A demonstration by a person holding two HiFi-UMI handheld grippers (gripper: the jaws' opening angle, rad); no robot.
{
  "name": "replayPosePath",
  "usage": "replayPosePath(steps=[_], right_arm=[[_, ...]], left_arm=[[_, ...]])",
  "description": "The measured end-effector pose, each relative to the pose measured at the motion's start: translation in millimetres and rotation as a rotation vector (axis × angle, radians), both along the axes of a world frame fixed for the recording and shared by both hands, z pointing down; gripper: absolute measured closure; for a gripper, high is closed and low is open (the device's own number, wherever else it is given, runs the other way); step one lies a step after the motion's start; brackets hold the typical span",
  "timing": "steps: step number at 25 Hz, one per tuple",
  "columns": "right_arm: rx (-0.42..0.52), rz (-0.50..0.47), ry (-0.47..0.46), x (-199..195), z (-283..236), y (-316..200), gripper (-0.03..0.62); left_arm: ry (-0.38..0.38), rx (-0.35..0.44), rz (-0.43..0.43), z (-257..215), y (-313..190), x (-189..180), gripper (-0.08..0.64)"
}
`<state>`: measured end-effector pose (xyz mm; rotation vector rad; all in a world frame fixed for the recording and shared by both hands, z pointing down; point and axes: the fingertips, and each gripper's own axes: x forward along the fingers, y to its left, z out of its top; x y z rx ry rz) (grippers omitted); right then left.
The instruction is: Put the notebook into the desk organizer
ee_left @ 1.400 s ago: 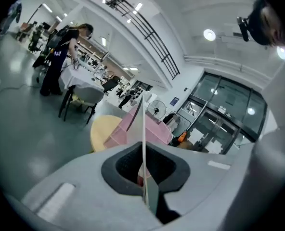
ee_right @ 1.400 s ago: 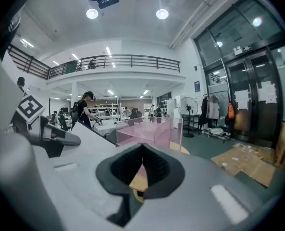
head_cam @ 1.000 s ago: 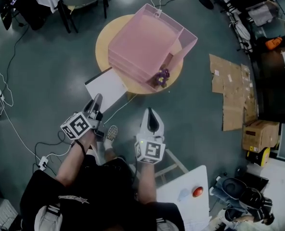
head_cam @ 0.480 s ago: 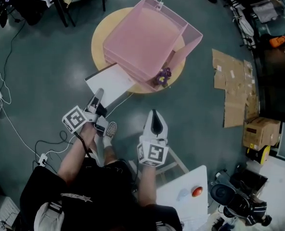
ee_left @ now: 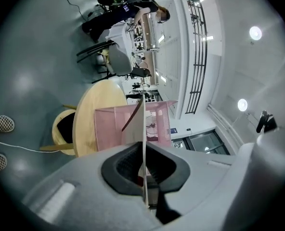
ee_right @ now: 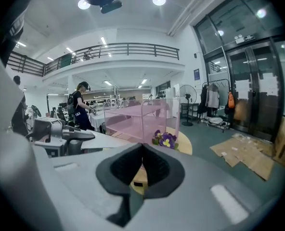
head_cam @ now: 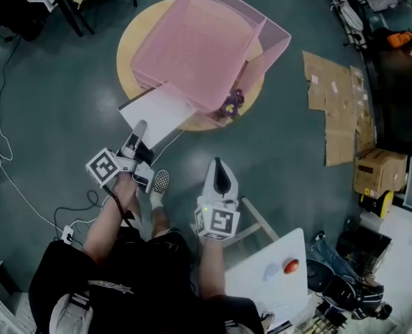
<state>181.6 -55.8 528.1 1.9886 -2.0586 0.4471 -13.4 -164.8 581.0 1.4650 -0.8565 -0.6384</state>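
The pink wire desk organizer (head_cam: 199,44) stands on a round wooden table (head_cam: 133,37). My left gripper (head_cam: 139,127) is shut on the near edge of the white notebook (head_cam: 159,111), which lies flat, its far corner at the organizer's near-left side. In the left gripper view the notebook (ee_left: 144,129) shows edge-on as a thin white line clamped between the pads, with the organizer (ee_left: 114,129) beyond. My right gripper (head_cam: 217,163) hangs over the floor short of the table, shut and holding nothing; its view shows the organizer (ee_right: 135,117) ahead past the gripper (ee_right: 142,150).
Purple flowers (head_cam: 230,104) sit on the table at the organizer's near corner. Flattened cardboard (head_cam: 335,110) and a cardboard box (head_cam: 380,172) lie on the floor to the right. A white table (head_cam: 272,273) is near right, cables (head_cam: 11,179) at left, a person's shoe (head_cam: 161,181) below.
The left gripper has carried the notebook forward until its far corner meets the organizer's near side, and has rolled. The right gripper stays shut and trails beside it.
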Motion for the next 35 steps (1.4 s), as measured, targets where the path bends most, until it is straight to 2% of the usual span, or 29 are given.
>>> replayPosePath(steps=[5,15,18,21,28,35], right_arm=[[-0.023,0.001,-0.006,-3,12,-5,0.586],[-0.055,0.022,-0.017,-4,30,-22,0.587],[-0.063,0.033,-0.022,-2,35,-25,0.586],[-0.072,0.044,-0.027,1,39,-30,0.586],[-0.091,0.061,-0.034,8,49,-39,0.586],[-0.1,0.068,-0.042,16,57,-46,0.586]], left_arm=[[0.0,0.0,-0.005,10,-14,2,0.545],[-0.016,-0.076,-0.014,47,-36,12,0.543],[-0.041,-0.088,-0.007,55,-42,17,0.543],[-0.104,-0.104,0.013,66,-47,18,0.543],[-0.1,-0.109,0.019,73,-63,33,0.542],[-0.163,-0.133,0.025,86,-72,43,0.539]])
